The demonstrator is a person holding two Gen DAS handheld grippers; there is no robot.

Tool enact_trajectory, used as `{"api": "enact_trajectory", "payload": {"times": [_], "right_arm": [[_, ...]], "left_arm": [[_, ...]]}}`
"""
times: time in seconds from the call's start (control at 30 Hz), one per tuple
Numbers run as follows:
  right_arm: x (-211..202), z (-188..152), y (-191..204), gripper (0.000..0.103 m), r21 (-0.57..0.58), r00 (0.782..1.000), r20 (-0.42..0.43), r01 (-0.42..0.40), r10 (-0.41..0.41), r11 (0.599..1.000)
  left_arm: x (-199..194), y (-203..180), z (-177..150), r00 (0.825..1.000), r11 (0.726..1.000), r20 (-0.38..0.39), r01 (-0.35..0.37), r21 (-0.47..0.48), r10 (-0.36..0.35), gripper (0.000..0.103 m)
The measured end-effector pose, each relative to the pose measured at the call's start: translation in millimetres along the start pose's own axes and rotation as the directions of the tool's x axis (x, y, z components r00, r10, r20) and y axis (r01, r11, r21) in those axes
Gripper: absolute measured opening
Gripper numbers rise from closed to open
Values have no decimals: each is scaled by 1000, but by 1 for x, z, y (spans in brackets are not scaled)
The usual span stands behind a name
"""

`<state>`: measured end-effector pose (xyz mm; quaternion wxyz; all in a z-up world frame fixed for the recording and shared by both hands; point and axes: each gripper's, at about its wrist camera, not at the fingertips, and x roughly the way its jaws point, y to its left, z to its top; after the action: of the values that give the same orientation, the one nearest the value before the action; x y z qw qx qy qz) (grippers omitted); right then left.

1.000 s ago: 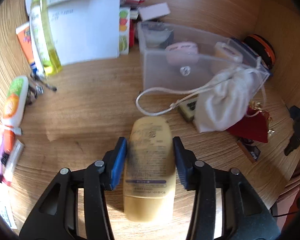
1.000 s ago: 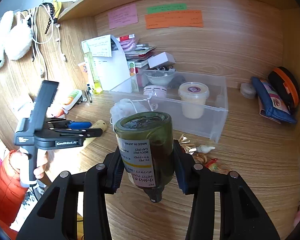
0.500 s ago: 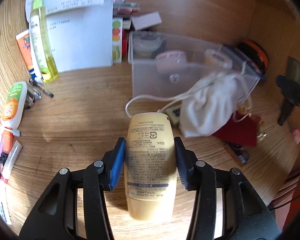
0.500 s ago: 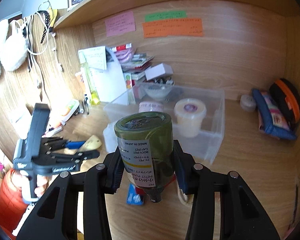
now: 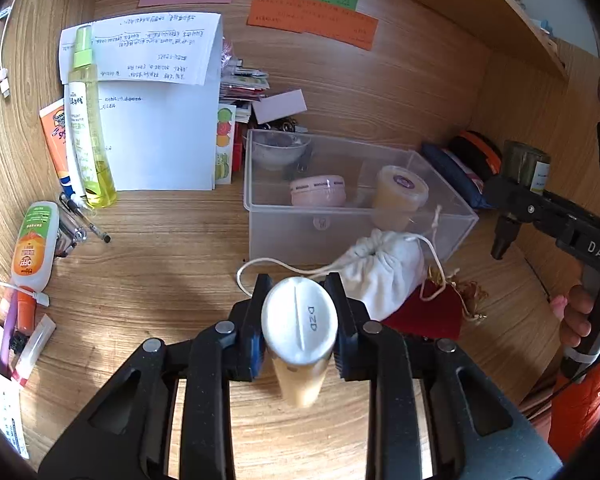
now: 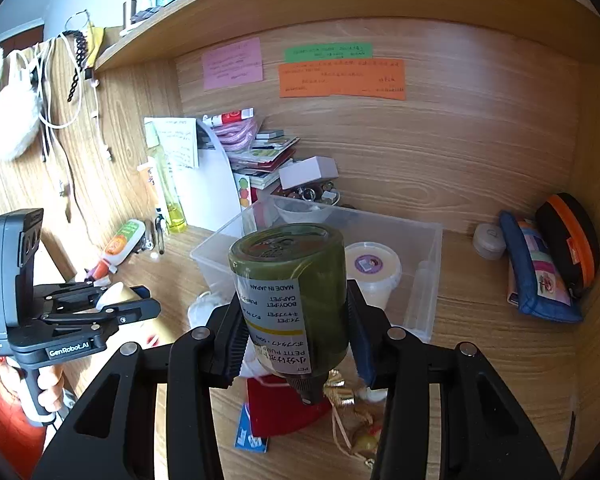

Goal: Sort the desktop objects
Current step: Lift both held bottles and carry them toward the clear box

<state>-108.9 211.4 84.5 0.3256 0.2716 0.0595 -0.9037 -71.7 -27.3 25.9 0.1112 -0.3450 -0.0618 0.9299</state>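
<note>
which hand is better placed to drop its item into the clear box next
Probably the right. The right gripper holds the green bottle raised, with the clear box close ahead. The left gripper, shut on the yellow tube, sits lower, and the white pouch lies between it and the box.

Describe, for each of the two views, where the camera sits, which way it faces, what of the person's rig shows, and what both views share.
Left wrist: on the left gripper, facing the desk's back wall; its fingers clamp a tube; the right gripper shows at right.
Right wrist: on the right gripper, facing the same wall; it clamps a green bottle; the left gripper and hand show at left.
Shared: clear box, orange note.
</note>
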Motion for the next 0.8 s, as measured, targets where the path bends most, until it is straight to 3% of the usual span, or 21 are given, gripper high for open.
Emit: {"api": "enact_trajectory", "payload": {"times": [0.2, 0.53, 0.8], "right_arm": [[8, 9, -2, 40, -14, 1000, -5, 11, -11, 1000], [21, 36, -8, 40, -31, 1000, 12, 19, -18, 999], [41, 52, -13, 40, -38, 1000, 3, 15, -15, 999]], "left_arm": [[-10, 5, 12, 999, 1000, 40, -5, -23, 6, 26], [-37, 4, 62, 989, 1000, 146, -6, 5, 5, 26], [-27, 3, 97, 986, 999, 164, 38, -2, -38, 26]]}}
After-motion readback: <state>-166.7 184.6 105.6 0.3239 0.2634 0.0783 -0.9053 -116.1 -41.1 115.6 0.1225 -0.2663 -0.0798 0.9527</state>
